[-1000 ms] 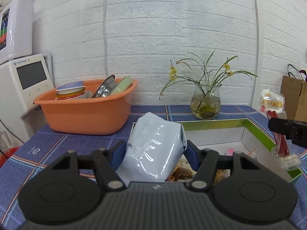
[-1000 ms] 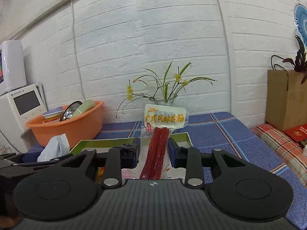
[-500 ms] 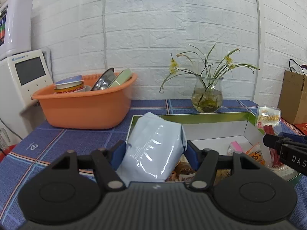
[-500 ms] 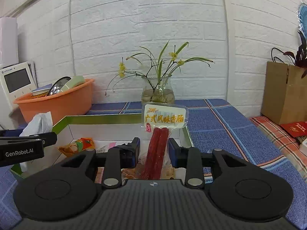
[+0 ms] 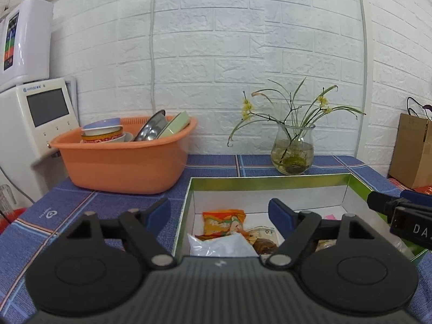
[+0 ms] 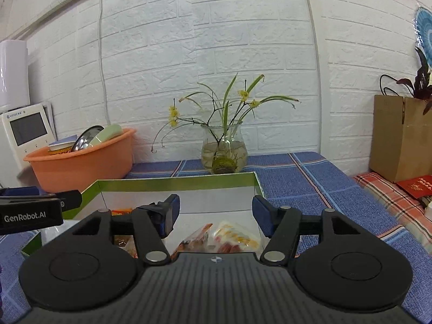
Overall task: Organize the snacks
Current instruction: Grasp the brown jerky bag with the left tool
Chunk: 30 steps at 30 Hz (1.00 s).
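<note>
**Both packets released into the box**

The left tool and right tool, each clamped on a snack half a second earlier, stood wide apart and empty. The pale blue foil pouch lay in the green-rimmed white cardboard box on the blue checked tabletop; the clear sausage packet lay there too (partly hidden behind the tool body). Other snacks in the box were hard to make out.

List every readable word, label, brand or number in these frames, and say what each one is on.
"GenRobot.AI": side of the left gripper, seen from the right wrist.
"DA", cut off: side of the right gripper, seen from the left wrist.
White appliance logo: blurred.
Orange snack packet print: unreadable.
Sausage packet print: unreadable.
Red envelope characters: too small.
</note>
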Available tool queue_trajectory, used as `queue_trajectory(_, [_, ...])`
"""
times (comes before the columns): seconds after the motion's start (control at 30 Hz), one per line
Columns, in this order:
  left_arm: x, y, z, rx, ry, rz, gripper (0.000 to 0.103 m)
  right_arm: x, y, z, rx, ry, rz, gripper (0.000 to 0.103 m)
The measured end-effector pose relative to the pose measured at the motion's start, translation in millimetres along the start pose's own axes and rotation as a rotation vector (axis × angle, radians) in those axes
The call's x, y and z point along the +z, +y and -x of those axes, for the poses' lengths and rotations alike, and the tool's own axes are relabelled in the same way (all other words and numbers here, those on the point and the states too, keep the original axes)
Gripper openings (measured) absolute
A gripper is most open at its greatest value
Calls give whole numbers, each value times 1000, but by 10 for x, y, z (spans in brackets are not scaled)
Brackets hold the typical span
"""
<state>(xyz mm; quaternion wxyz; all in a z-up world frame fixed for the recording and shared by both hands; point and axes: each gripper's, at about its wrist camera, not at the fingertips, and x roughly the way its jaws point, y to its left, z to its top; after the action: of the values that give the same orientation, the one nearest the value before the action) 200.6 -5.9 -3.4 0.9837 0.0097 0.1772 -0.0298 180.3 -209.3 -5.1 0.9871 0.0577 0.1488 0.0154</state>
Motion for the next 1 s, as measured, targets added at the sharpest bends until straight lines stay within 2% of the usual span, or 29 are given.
queue_trajectory(0.13, [35, 31, 117, 3, -4, -20, 85, 96, -51, 155, 14, -40, -27, 99])
queue_trajectory(0.17, [29, 40, 177, -4, -5, -35, 88, 116, -74, 226, 21, -47, -32, 99])
queue_trajectory(0.2, [12, 49, 255, -19, -8, -60, 98, 129, -104, 308, 32, -54, -33, 99])
queue_trajectory(0.23, [-14, 52, 335, -30, -16, -87, 102, 133, -139, 391, 46, -60, -34, 99])
queue_trajectory(0.37, [-166, 28, 688, -81, -23, -216, 102, 129, -333, 702, 90, -46, -50, 99])
queue_trajectory(0.47, [-281, 61, 875, -126, -13, -209, 102, 44, -495, 885, 87, -17, -100, 99])
queue_trajectory(0.57, [-403, 84, 985, -171, 22, -186, 102, -82, -625, 1035, 93, 32, -172, 99])
queue_trajectory(0.77, [-622, -14, 1072, -241, 101, -205, 102, -327, -713, 1255, 173, 146, -276, 99])
queue_trajectory(0.87, [-714, 13, 1220, -302, 146, -180, 102, -447, -655, 1360, 217, 222, -261, 99])
queue_trajectory(1.0, [-843, 87, 1468, -394, 219, -168, 102, -635, -542, 1533, 272, 308, -180, 99])
